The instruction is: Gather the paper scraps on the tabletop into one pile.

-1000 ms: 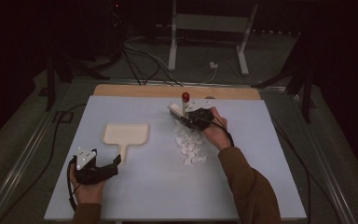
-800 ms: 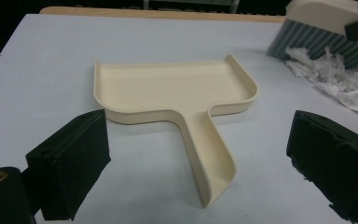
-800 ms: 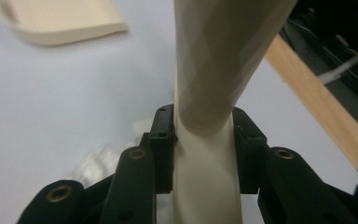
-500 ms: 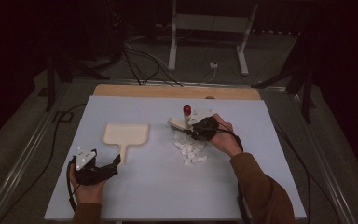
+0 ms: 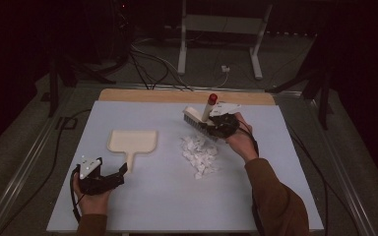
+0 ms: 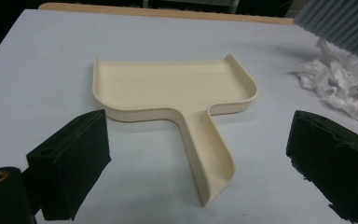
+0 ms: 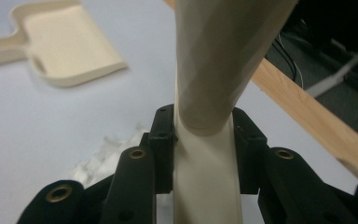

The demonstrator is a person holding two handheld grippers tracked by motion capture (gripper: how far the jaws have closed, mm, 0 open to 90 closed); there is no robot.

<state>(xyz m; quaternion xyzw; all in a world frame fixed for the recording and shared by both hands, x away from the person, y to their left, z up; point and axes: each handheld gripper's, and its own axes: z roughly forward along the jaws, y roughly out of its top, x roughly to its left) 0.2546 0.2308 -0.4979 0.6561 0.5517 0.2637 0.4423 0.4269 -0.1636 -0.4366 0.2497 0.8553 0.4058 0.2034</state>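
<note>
Left gripper view: dustpan holds nothing | left gripper jaws spread | right gripper jaws pinching brush

Dim room, lit table (brush handle blurred)

This looks like a lab or recording studio rather than a home. A plain pale table with a wooden strip along its far edge stands on grey floor, walled round by dark curtains. Behind it stands a white metal frame, with loose cables and a small white plug lying on the floor. A metal rail runs along the table's left.
</note>
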